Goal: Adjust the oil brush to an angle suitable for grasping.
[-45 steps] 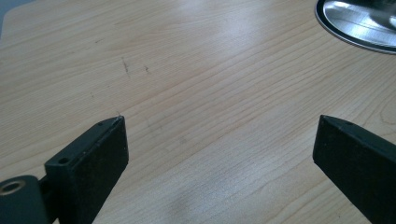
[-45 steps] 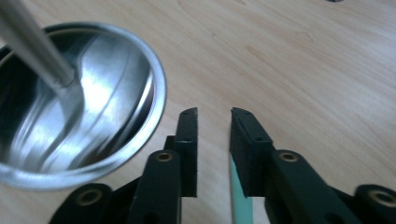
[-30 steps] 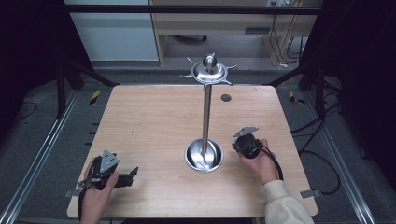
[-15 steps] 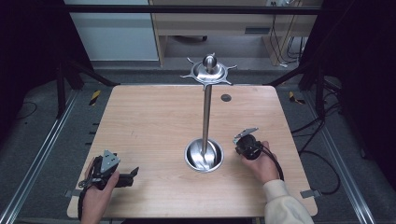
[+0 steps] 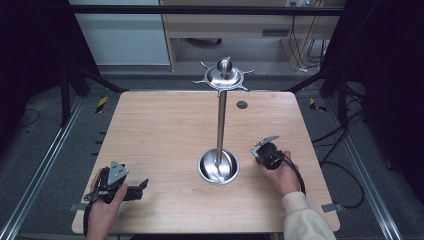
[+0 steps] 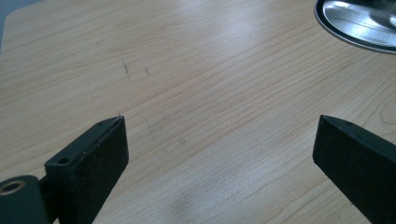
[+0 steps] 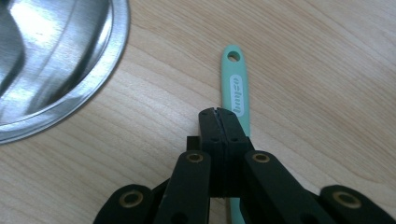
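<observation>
Almost nothing has moved since a second ago: the right gripper [image 5: 261, 151] has only shifted slightly beside the stand's round base [image 5: 218, 167], so the work looks to me just at its start. Its fingers [image 7: 219, 126] are closed together above a mint-green handle [image 7: 237, 95] lying on the worktop [image 5: 165, 130]; whether they pinch it I cannot tell. The handle's lower end is hidden. The left gripper [image 5: 141, 187] rests near the front edge, fingers [image 6: 95, 154] wide apart and empty. Farther off, the pole [image 5: 220, 122] carries a hooked crown [image 5: 223, 75].
</observation>
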`<state>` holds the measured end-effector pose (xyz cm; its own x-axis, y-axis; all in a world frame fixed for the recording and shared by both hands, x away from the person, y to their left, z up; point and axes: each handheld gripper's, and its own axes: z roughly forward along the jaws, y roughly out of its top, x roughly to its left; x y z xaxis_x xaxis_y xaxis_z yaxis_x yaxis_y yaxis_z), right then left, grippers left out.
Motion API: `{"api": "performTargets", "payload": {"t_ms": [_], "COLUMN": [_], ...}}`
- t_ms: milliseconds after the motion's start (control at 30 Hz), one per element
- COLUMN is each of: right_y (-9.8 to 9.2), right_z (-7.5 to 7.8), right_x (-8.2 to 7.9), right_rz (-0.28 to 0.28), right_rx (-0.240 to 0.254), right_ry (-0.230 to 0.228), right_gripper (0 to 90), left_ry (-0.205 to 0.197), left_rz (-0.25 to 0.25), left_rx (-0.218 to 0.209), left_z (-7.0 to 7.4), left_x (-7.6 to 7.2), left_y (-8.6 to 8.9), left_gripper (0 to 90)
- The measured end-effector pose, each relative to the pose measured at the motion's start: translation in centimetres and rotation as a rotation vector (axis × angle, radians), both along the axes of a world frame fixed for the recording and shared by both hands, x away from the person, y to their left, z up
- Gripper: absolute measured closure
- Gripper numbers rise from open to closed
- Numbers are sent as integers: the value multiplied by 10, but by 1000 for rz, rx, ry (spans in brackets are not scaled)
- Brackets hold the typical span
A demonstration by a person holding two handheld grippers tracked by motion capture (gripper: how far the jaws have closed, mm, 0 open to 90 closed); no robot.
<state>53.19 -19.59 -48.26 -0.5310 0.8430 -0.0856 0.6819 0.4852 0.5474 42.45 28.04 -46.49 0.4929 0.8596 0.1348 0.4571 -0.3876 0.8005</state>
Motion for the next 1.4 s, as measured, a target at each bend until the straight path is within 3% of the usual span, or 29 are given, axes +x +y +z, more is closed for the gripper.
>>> {"api": "performTargets", "payload": {"t_ms": [133, 200, 300, 400, 500, 767, 1000, 1400], "right_y": [-3, -7, -11, -11, -14, -21, -21, -25], "right_z": [0, 0, 2, 5, 16, 34, 30, 22], "right_x": [2, 5, 6, 5, 5, 8, 10, 11], "right_rz": [-21, -58, -91, -98, -113, -88, -92, -102], "right_rx": [-5, -6, 26, 12, -17, -61, -95, -107], "right_ry": [-2, -1, 24, 33, 78, 209, 282, 363], "right_gripper": [900, 900, 900, 900, 895, 762, 687, 736], "left_ry": [-2, 1, 0, -2, -3, 0, 1, 3], "left_rz": [-3, -4, 4, 10, 12, -1, 1, -1], "left_rx": [2, 2, -4, -2, -10, 1, -1, 0], "left_z": [0, 0, 0, 1, 1, 1, 1, 0], "left_x": [0, 0, -1, -3, -3, -3, -3, -3], "left_y": [-1, -1, 0, 3, 3, 1, 1, 0], "left_gripper": [31, 31, 31, 31, 31, 31, 31, 31]}}
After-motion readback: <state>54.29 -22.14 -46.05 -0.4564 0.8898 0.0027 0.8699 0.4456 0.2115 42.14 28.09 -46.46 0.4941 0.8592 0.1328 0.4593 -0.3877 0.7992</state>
